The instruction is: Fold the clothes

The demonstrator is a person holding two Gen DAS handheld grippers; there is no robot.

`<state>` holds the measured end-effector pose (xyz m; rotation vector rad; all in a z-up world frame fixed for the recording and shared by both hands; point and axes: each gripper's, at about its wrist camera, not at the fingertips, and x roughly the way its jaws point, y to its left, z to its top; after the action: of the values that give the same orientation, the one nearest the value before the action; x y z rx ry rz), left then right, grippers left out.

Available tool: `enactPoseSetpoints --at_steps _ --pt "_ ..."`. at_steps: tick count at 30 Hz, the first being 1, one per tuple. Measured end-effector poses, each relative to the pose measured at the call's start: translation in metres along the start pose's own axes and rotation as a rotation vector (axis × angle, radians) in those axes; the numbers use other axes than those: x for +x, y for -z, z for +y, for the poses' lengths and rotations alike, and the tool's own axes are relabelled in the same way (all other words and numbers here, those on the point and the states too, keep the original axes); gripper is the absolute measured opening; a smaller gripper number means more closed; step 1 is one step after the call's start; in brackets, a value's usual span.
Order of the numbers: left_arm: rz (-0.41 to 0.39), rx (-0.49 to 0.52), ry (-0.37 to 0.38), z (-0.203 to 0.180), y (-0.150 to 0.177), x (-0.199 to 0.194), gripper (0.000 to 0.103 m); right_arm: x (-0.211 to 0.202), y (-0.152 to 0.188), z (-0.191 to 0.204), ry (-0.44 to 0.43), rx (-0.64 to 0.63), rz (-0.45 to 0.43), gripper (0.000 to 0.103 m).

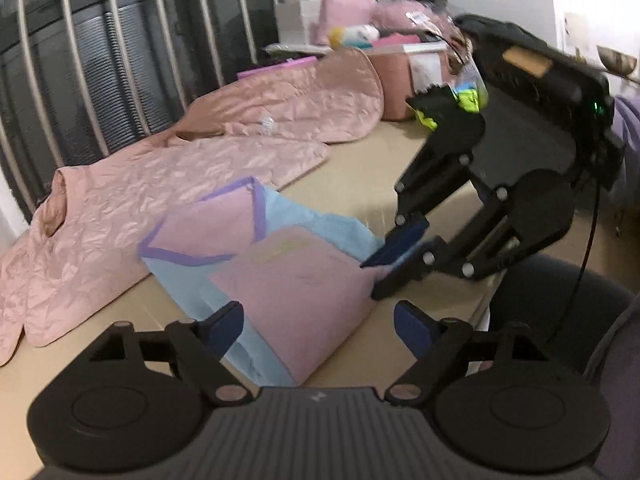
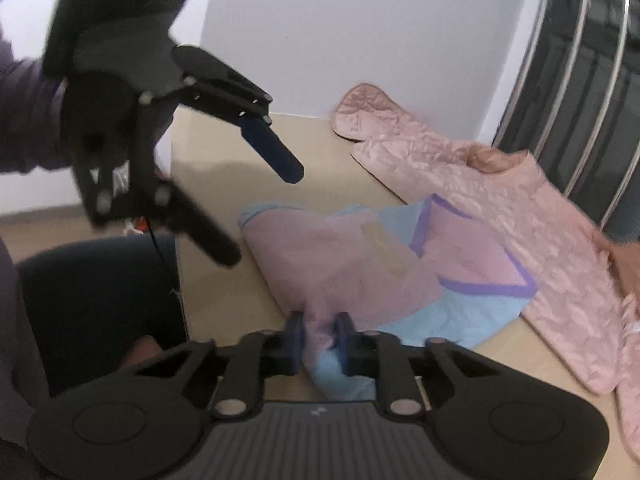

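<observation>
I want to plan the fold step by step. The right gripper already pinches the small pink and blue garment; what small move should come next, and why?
Probably bring the left gripper down to pinch the garment's free near corner. It hangs open above the pink and blue garment, holding nothing, while the right gripper is shut on only one bunched edge. One grip alone would likely drag the cloth rather than fold it evenly on the table.
</observation>
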<state>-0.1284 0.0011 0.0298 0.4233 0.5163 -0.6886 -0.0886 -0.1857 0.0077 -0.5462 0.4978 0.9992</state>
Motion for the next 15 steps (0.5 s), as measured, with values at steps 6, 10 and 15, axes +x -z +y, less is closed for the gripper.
enactPoseSetpoints --at_steps 6,10,15 --pt "-0.024 0.102 0.027 -0.02 0.006 -0.001 0.084 -0.025 0.004 -0.009 -0.152 0.117 -0.044 0.006" --pt "-0.03 0.139 0.044 -0.027 0.011 -0.003 0.084 -0.038 0.009 -0.011 -0.194 0.136 -0.042 0.006" --pt "-0.016 0.165 0.046 -0.03 0.012 0.002 0.072 -0.046 0.01 -0.015 -0.199 0.161 -0.047 0.006"
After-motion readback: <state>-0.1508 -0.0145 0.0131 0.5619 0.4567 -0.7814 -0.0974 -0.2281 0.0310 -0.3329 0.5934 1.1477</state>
